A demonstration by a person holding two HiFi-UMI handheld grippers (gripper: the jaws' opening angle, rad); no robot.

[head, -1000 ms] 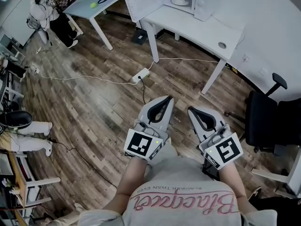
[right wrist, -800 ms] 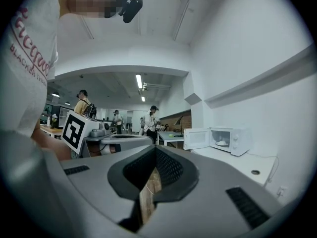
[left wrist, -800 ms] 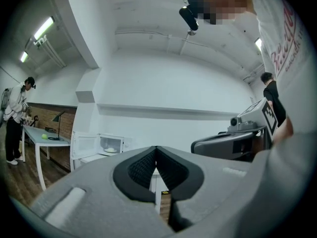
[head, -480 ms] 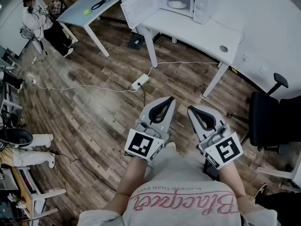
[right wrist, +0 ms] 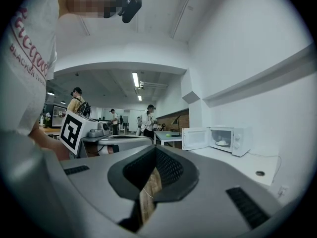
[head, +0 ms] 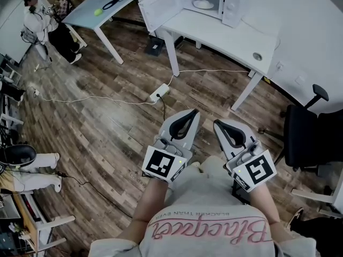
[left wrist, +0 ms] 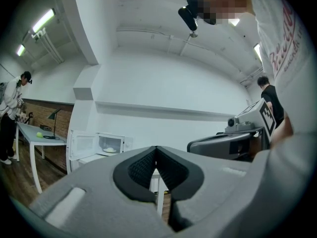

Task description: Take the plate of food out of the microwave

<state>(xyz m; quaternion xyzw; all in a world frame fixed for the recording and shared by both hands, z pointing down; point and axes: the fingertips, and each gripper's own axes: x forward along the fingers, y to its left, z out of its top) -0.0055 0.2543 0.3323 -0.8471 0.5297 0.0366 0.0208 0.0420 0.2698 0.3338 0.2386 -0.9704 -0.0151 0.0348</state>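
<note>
Plate of food (head: 203,4): well apart from both tongs, at the far end of the room.

- Left tongs (head: 190,113): fully closed, tips touching, nothing in them.
- Right tongs (head: 218,124): same, closed and empty.
- Both are held level in front of the person's body, side by side, toed in slightly.
- In between: wood floor (head: 107,116) with a power strip (head: 159,93), then the white worktop (head: 225,33).
- Microwave (head: 231,8) sits at the worktop's far end. Its door (head: 158,7) is swung open to the left, and the plate is inside on the cavity floor.
- Bearing: straight ahead, roughly on the line between the two tongs, so neither hand is clearly nearer.
- The plate is round, so there's no axis to align to.

My read: the door crowds the left hand, so the right has the cleaner way in. Tongs need opening first.
</note>
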